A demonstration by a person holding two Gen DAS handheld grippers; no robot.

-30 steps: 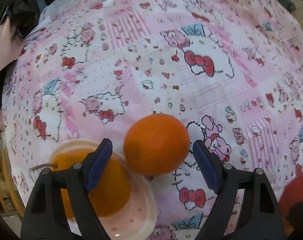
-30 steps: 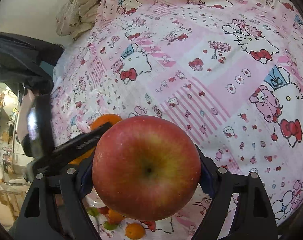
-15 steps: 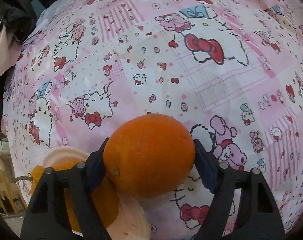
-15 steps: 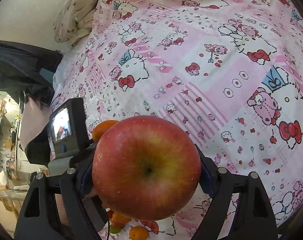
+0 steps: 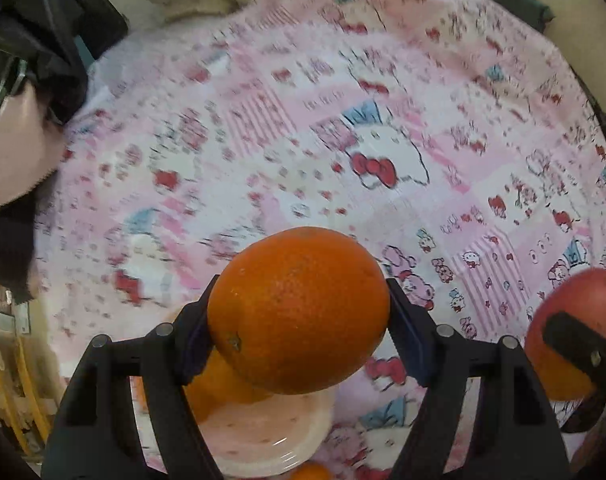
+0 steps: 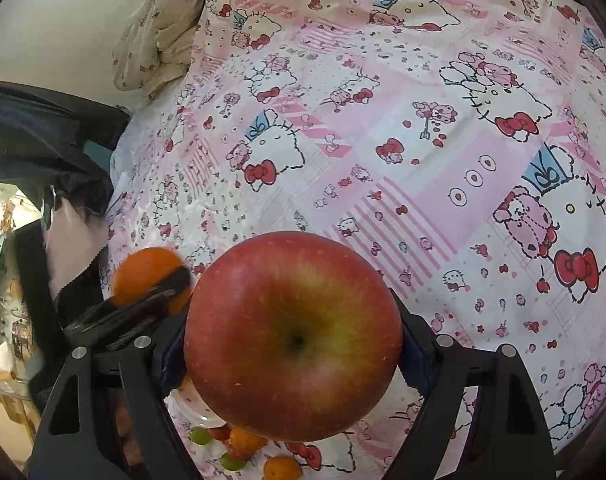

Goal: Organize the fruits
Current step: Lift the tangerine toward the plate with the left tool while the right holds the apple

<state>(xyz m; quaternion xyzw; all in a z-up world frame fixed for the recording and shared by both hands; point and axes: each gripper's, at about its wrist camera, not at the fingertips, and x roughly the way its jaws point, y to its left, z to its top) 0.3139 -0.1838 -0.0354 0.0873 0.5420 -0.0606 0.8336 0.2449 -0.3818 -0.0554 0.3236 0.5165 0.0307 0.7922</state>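
Note:
My left gripper [image 5: 299,316] is shut on an orange [image 5: 299,312] and holds it above a pink plate [image 5: 263,436] that carries another orange [image 5: 207,392]. My right gripper [image 6: 293,340] is shut on a red apple [image 6: 293,336], held above the cloth. The apple also shows at the right edge of the left wrist view [image 5: 575,328]. The left gripper with its orange [image 6: 143,276] shows at the left of the right wrist view.
A pink cartoon-print cloth [image 6: 383,140] covers the surface. Several small fruits [image 6: 239,446] lie on the cloth below the apple. A crumpled cream cloth [image 6: 159,28] and dark fabric [image 6: 35,136] lie at the far left edge.
My left gripper closed on the orange that lay beside the plate and lifted it off the cloth. The right gripper kept holding the apple nearly still.

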